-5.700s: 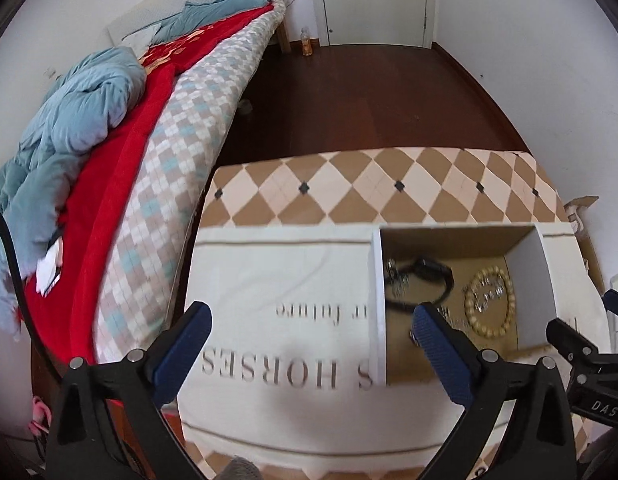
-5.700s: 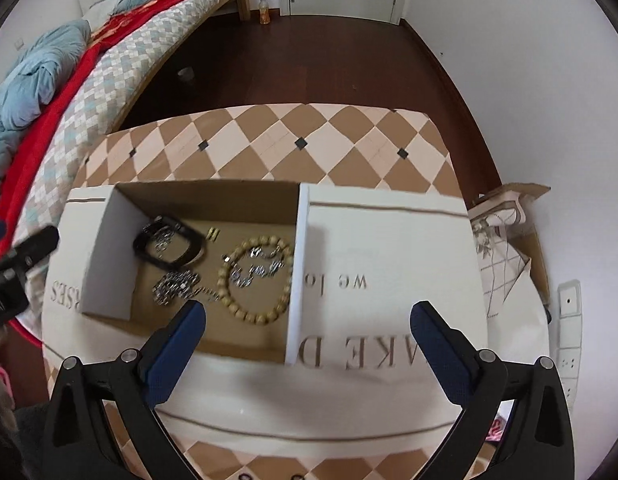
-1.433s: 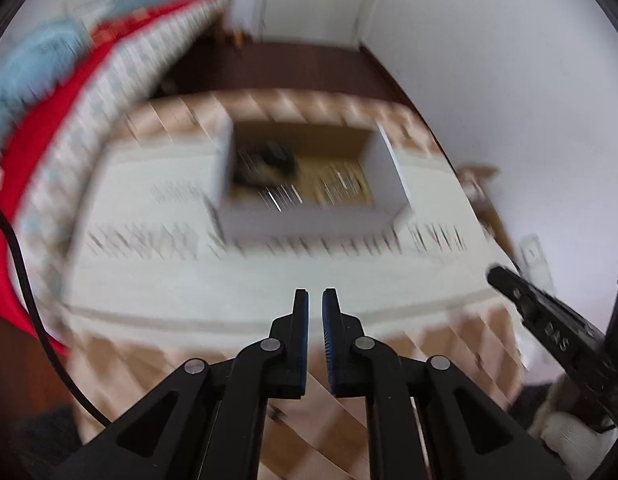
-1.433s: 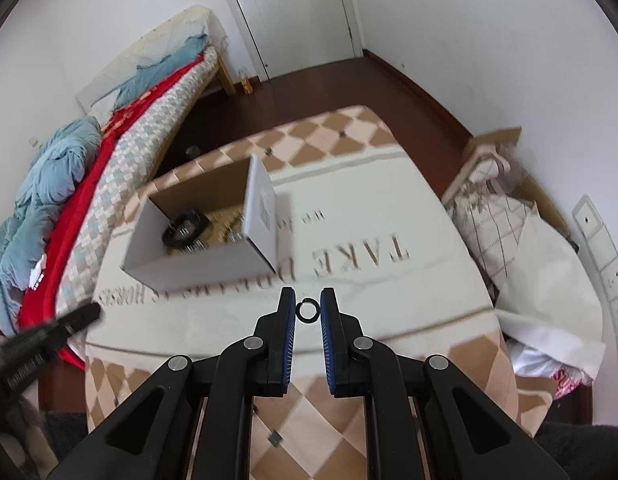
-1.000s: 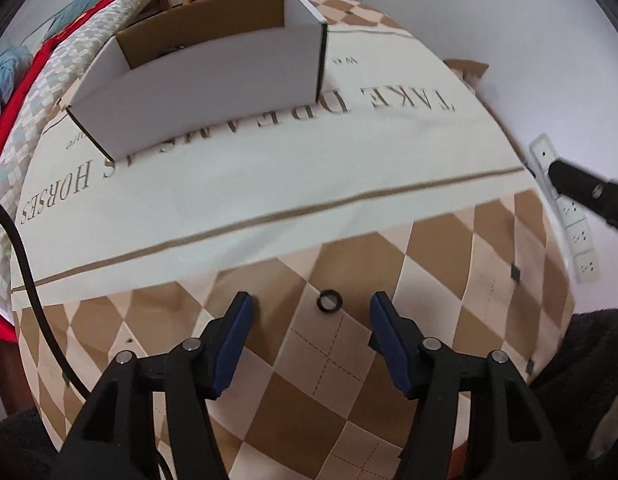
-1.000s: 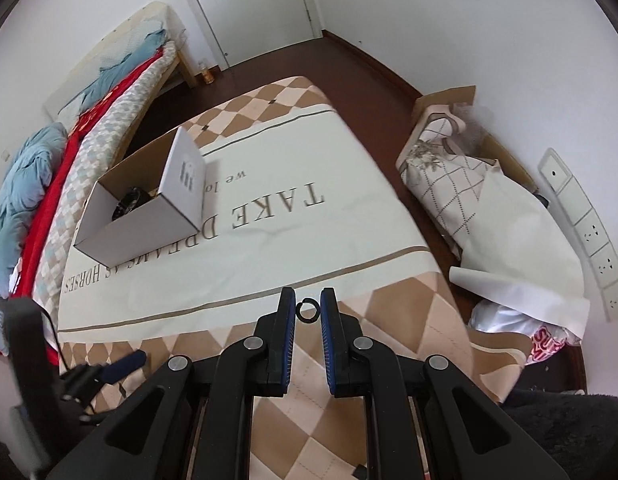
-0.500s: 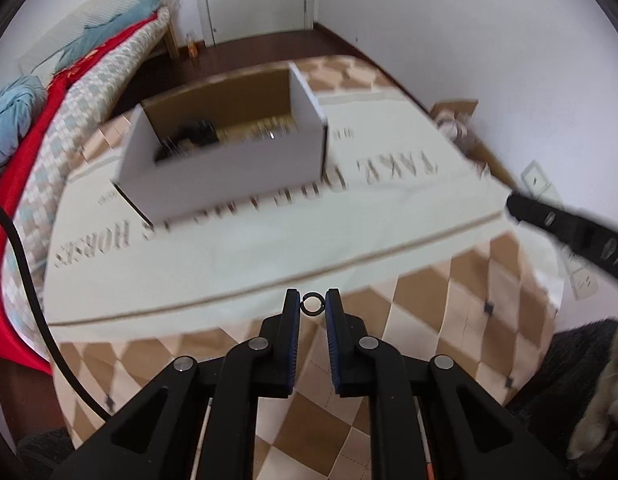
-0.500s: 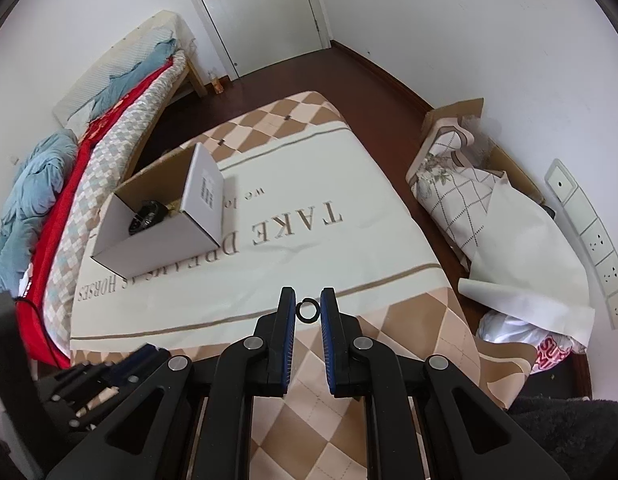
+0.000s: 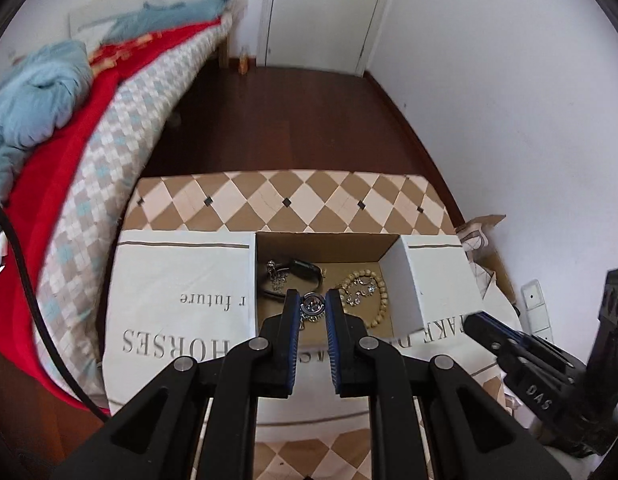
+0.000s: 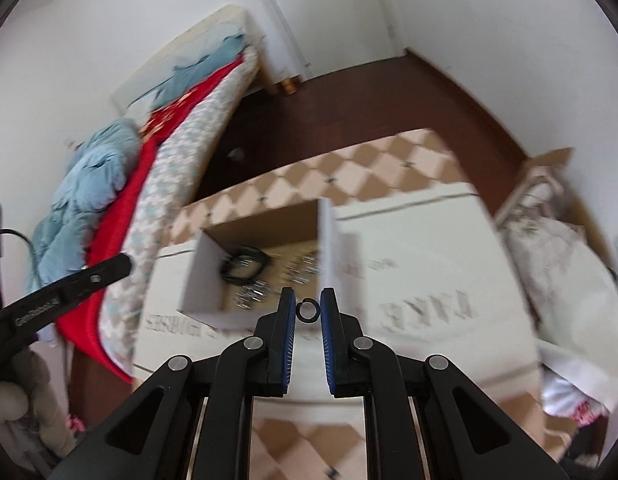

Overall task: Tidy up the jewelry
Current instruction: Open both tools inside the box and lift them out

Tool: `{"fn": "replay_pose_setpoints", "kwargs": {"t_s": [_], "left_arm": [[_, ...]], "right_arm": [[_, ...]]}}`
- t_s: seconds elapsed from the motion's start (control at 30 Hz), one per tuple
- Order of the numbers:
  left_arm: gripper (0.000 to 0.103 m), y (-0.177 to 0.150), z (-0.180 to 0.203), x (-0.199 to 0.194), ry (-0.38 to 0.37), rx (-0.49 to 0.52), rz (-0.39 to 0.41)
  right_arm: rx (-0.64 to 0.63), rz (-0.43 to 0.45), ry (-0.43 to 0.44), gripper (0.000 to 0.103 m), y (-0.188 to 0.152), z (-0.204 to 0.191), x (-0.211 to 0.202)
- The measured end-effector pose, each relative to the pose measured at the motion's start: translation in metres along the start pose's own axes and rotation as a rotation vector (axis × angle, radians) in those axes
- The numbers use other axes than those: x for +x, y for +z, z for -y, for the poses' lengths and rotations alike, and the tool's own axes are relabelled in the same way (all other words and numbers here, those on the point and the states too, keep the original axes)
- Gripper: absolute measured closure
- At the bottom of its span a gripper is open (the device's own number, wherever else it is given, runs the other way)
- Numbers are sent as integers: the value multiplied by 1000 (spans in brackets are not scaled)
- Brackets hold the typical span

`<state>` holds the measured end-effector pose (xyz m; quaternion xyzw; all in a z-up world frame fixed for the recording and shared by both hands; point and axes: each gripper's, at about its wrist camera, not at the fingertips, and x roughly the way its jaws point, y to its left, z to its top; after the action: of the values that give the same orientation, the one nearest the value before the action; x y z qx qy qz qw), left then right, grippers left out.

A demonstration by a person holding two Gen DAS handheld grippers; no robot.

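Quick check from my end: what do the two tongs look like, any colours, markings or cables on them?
Both the left tongs and the right tongs are black, angular linkages with silver rivets and ribbed blue pads inside each finger. White lettering runs along the sides. A black cable trails beside the left one.

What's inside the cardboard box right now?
The cardboard box holds a black band, a beaded bracelet and silvery chain pieces. The left claw, shut on a ring, covers part of the floor.
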<state>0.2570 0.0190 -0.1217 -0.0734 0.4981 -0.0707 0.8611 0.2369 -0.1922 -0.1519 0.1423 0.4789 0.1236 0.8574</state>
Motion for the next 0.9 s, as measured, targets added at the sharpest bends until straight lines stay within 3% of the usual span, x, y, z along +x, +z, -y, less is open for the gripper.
{"fn": "replay_pose_setpoints", "kwargs": {"t_s": [0.17, 0.37, 0.47, 0.53, 0.67, 0.73, 0.77, 0.8, 0.83, 0.9], "left_arm": [[93, 19, -13, 47, -65, -47, -133], [92, 25, -26, 81, -100, -103, -249], [90, 29, -29, 86, -92, -119, -268], [82, 32, -31, 85, -87, -126, -268], [40, 39, -35, 74, -48, -119, -235], [30, 42, -38, 68, -12, -114, -217], [18, 42, -39, 65, 29, -106, -208], [5, 41, -39, 63, 63, -96, -200], [2, 40, -40, 61, 98, -85, -190], [1, 34, -39, 58, 162, -60, -177]], "right_arm": [[25, -132, 64, 90, 29, -9, 54], [33, -252, 34, 89, 45, -10, 92], [42, -291, -3, 76, 48, -7, 99], [49, -304, -13, 57, 50, -3, 99], [44, -310, -50, 53, 53, 0, 92], [25, -302, -92, 36, 56, -2, 86], [6, -298, -122, 29, 56, -4, 83], [-21, -302, -158, 15, 56, -7, 81], [-36, -304, -183, 7, 56, -9, 80], [-70, -305, -239, 3, 56, -12, 78]]}}
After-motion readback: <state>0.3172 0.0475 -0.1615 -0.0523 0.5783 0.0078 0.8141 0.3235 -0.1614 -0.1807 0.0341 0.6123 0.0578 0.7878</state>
